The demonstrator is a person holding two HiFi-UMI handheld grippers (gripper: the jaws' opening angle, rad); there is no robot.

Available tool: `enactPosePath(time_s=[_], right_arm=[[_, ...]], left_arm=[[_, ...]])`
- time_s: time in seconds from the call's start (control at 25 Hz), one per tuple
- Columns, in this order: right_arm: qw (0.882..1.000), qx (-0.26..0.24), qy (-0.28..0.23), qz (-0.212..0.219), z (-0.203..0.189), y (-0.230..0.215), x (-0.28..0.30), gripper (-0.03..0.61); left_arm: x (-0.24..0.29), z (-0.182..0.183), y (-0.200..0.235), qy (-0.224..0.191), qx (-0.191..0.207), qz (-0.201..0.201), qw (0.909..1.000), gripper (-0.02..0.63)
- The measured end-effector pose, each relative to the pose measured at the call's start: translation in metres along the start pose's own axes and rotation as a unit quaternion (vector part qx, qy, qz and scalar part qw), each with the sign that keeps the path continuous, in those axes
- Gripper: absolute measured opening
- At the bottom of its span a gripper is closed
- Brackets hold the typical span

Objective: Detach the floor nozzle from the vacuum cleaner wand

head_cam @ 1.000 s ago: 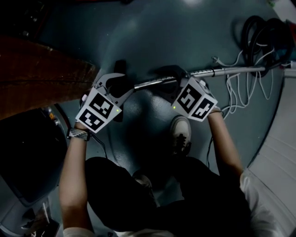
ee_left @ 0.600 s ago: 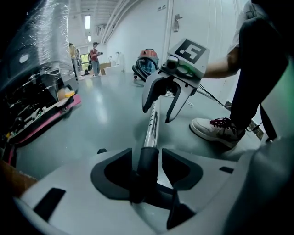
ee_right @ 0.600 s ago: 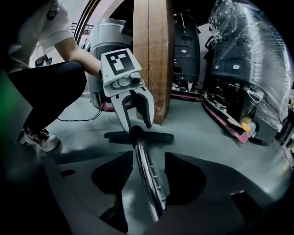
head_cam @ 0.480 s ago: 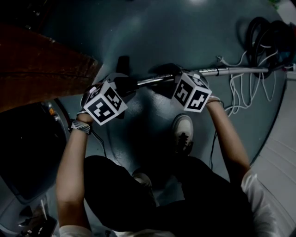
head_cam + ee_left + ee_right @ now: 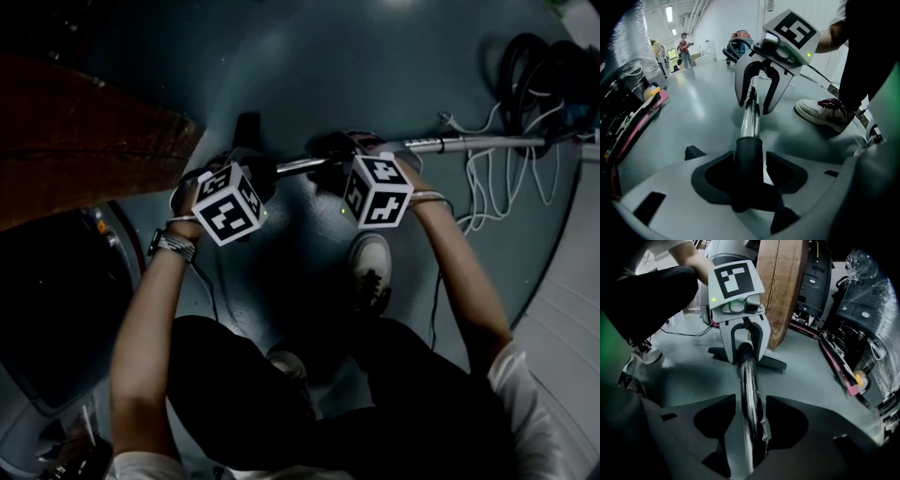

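The chrome wand [image 5: 469, 142] lies low over the floor and ends in a black neck [image 5: 749, 154] on the dark floor nozzle [image 5: 248, 127]. My left gripper [image 5: 248, 171] straddles that neck. Its jaws have just been opening, and the neck sits between the pads with gaps on both sides. My right gripper [image 5: 354, 155] straddles the wand [image 5: 749, 394] a little further along. Its jaws have also widened and stand apart from the tube. Each gripper view looks along the wand at the other one: the right gripper [image 5: 757, 96] and the left gripper [image 5: 745, 345].
A wooden board [image 5: 84, 141] stands left of the nozzle. Black hose [image 5: 534, 66] and white cable [image 5: 478, 187] lie at the wand's far end. The person's shoe [image 5: 370, 267] rests just below the wand. Plastic-wrapped machines [image 5: 862, 310] line one side, and a vacuum body [image 5: 738, 44] stands far off.
Both grippers have come down onto the wand and tipped more steeply, their marker cubes rolling. The jaws of both stand wider than before. The wand and nozzle have stayed put.
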State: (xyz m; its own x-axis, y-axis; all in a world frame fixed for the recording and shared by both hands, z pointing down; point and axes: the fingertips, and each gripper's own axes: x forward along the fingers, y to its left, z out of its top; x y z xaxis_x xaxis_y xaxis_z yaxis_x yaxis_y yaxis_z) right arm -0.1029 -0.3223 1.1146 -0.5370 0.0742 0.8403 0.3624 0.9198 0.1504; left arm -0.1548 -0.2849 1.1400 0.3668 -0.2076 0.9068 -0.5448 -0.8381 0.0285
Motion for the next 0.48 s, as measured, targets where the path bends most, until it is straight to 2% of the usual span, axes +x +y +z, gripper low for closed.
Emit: enactPosePath(time_s=[0.12, 0.2, 0.48], right_arm=[[1.0, -0.004, 0.0, -0.007, -0.0001, -0.0013, 0.0037, 0.209], [1.0, -0.02, 0.005, -0.019, 0.001, -0.002, 0.0038, 0.17], [0.999, -0.017, 0.028, -0.014, -0.0034, -0.0044, 0.0065, 0.167]], left_arm=[[0.0046, -0.0029, 0.0029, 0.004, 0.005, 0.008, 0.9999, 0.183], [0.0058, -0.0026, 0.0035, 0.001, 0.005, 0.005, 1.0, 0.183], [0.0065, -0.0019, 0.0026, 0.001, 0.001, -0.002, 1.0, 0.181]])
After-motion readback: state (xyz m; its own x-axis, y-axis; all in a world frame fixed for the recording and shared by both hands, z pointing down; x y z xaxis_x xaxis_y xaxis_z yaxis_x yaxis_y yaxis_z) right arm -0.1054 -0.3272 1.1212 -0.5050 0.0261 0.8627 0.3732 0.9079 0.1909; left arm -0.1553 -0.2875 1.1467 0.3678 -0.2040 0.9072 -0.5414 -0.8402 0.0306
